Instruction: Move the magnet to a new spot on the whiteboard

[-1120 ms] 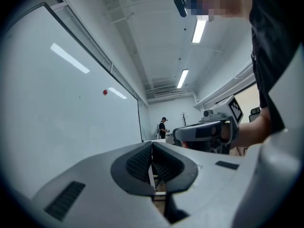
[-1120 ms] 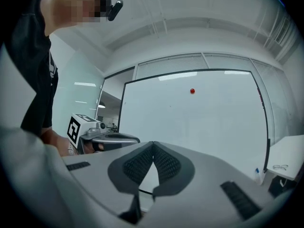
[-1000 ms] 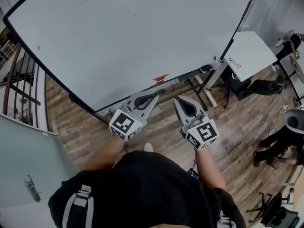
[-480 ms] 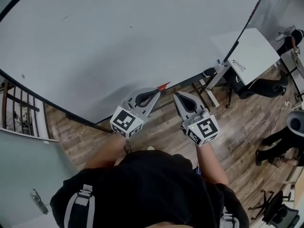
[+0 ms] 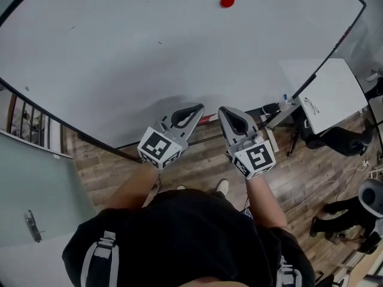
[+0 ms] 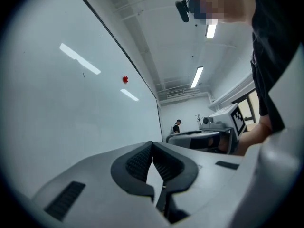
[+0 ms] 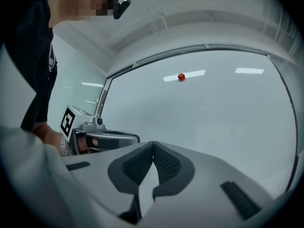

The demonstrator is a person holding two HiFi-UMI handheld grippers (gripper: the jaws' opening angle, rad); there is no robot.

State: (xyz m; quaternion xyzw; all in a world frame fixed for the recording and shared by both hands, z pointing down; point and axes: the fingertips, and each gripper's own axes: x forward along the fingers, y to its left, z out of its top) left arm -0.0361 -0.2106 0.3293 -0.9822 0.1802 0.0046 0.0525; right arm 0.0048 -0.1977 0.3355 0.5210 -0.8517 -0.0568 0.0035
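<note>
Head view: a person stands at a whiteboard [image 5: 119, 58] with the left gripper [image 5: 199, 107] and right gripper [image 5: 222, 110] held side by side, their fingers pointing at the board's lower edge. Both pairs of fingers are pressed together with nothing between them. The red magnet [image 5: 227, 2] sits on the board well ahead of the fingers, far up from both tips and slightly to the right of the right pair. A white table [image 5: 326, 94] stands beyond the board's right end, off to the right of the fingers, on a wood floor [image 5: 108, 166].

Left gripper view: the fingers [image 6: 142, 160] meet at the tips, empty. The magnet [image 6: 125, 79] shows well above and a little left of them on the board, which runs along the left (ceiling lights mirror in its surface). The right gripper's marker cube [image 6: 236, 120] shows just to the right.

Right gripper view: the fingers [image 7: 164, 163] are likewise closed on nothing. The magnet [image 7: 181, 77] sits high above them, slightly right of the tips. The left gripper lies close on the left.
</note>
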